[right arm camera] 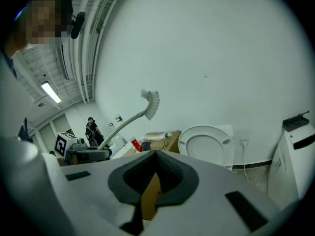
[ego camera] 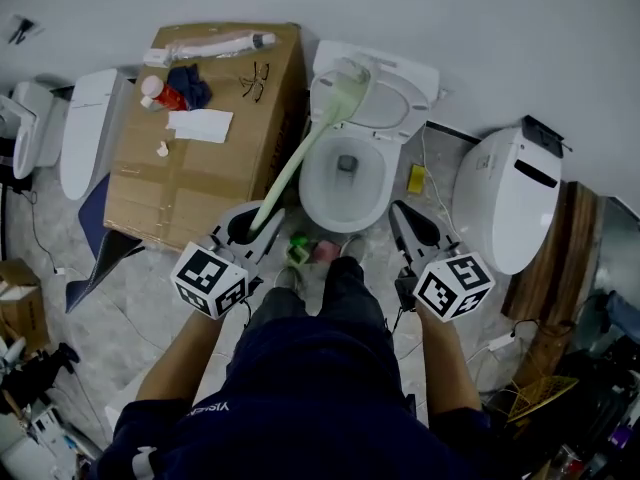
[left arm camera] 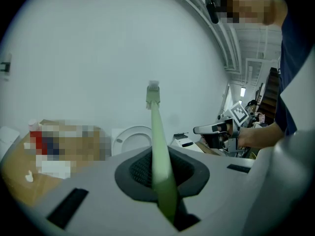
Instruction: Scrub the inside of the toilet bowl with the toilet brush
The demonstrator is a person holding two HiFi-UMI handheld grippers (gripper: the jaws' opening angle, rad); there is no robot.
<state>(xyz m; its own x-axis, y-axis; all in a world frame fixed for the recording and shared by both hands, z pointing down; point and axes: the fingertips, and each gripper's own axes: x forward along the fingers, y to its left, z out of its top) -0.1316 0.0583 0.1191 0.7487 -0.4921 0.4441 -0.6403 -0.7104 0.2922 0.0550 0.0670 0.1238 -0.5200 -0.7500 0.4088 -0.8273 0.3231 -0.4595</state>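
Observation:
A white toilet (ego camera: 318,190) stands open at the middle, with water in its bowl and its seat and lid (ego camera: 395,98) raised against the wall. My left gripper (ego camera: 255,220) is shut on the lower end of a pale green toilet brush (ego camera: 300,153). The brush slants up and to the right, its head (ego camera: 350,83) in the air before the raised lid, outside the bowl. In the left gripper view the handle (left arm camera: 158,146) runs up between the jaws (left arm camera: 157,163). My right gripper (ego camera: 408,218) hangs right of the bowl, jaws slightly apart and holding nothing (right arm camera: 152,173).
A big cardboard box (ego camera: 200,158) with a bottle, cloths and paper on it stands left of the toilet. A second white toilet (ego camera: 510,198) is at the right, and more white fixtures (ego camera: 85,128) at the left. Small green and pink things (ego camera: 305,250) lie at the toilet's foot.

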